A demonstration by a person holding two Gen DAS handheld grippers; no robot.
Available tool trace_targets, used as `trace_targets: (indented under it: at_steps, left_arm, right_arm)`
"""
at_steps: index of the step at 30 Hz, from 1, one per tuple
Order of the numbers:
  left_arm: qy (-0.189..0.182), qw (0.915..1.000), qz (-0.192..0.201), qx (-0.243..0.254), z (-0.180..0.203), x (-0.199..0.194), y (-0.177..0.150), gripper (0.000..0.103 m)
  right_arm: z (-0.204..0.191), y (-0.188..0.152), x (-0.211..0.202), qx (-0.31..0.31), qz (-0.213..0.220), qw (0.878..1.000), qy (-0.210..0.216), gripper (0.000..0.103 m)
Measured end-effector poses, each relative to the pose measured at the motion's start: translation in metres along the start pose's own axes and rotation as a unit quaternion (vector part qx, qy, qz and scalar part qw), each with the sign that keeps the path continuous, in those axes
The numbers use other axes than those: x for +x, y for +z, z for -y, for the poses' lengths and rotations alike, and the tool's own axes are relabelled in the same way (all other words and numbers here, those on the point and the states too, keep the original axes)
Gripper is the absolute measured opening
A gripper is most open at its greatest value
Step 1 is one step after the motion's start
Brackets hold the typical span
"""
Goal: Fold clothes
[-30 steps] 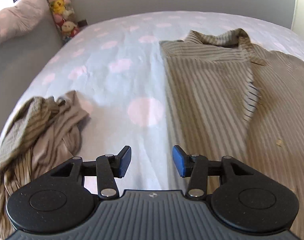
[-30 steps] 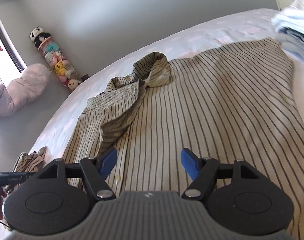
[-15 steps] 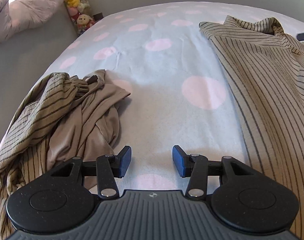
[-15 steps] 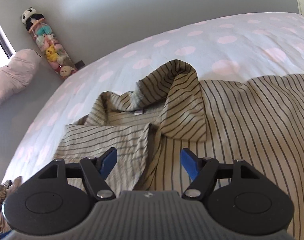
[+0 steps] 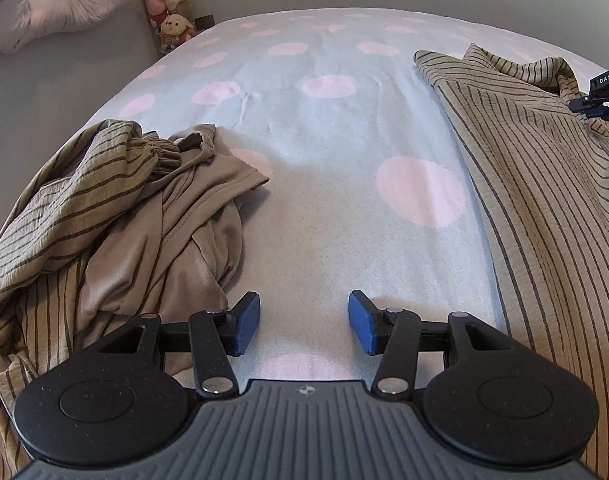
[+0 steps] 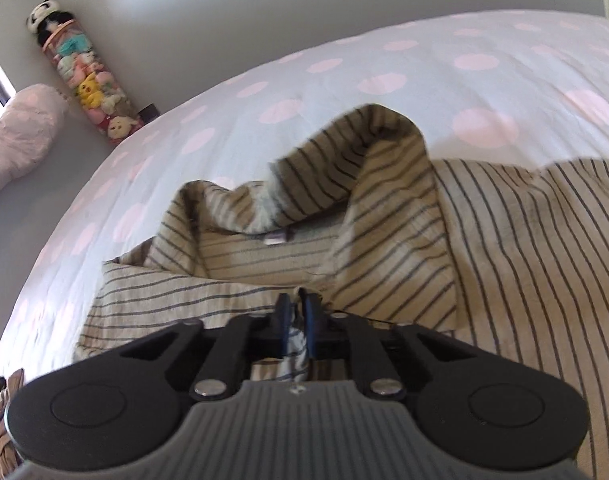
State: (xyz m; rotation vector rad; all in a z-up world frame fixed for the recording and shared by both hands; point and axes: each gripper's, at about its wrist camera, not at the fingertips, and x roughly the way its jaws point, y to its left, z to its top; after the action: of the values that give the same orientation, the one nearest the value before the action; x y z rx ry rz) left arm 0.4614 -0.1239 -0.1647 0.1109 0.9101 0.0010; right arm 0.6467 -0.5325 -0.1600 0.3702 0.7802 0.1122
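Observation:
A tan striped shirt lies spread on the bed at the right of the left wrist view; its raised collar fills the right wrist view. My right gripper is shut on a fold of the shirt's front edge just below the collar; it also shows at the far right edge of the left wrist view. My left gripper is open and empty, low over bare bedsheet between the shirt and a crumpled pile of tan clothes.
The bed has a pale blue sheet with pink dots. A pink pillow and a column of plush toys stand against the grey wall at the far left. The bed's left edge drops off beside the pile.
My right gripper has closed on the shirt's edge near the collar; it was open before. My left gripper has moved left, toward the crumpled pile, and stays open.

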Motion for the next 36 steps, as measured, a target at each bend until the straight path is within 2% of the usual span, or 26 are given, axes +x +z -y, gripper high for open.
trace_targets:
  at_steps: [5,11,15,23,31,34,35,36]
  left_arm:
    - [-0.010,0.9999,-0.002,-0.013,-0.004,-0.001,0.002,0.048]
    - [-0.033,0.9989,0.001,-0.032,-0.011,-0.010,0.002,0.048]
    - [-0.044,0.9979,0.004,-0.047,-0.016,-0.014,0.003,0.048]
    - [-0.052,0.9965,0.003,-0.065,-0.024,-0.011,0.002,0.048]
    - [-0.065,0.9961,0.000,-0.059,-0.024,-0.004,0.000,0.048]
    - [-0.064,0.9961,-0.003,-0.060,-0.024,0.001,-0.001,0.048]
    - [-0.063,0.9962,-0.003,-0.060,-0.024,0.002,-0.001,0.048]
    - [-0.062,0.9963,0.000,-0.059,-0.024,0.002,-0.001,0.048]
  right_arm:
    - [-0.037,0.015,-0.026,-0.037,0.006,0.999,0.005,0.004]
    - [-0.108,0.029,-0.050,-0.098,0.005,0.995,0.000,0.003]
    - [-0.158,0.024,-0.052,-0.140,0.000,0.990,-0.004,0.003]
    - [-0.227,0.006,-0.012,-0.185,-0.021,0.982,-0.012,0.003]
    - [-0.243,-0.011,0.047,-0.185,-0.051,0.981,-0.030,0.004]
    - [-0.241,-0.016,0.053,-0.177,-0.062,0.982,-0.015,0.020]
    - [-0.242,-0.017,0.051,-0.178,-0.063,0.982,-0.008,0.034]
    - [-0.242,-0.018,0.049,-0.178,-0.063,0.982,-0.001,0.036]
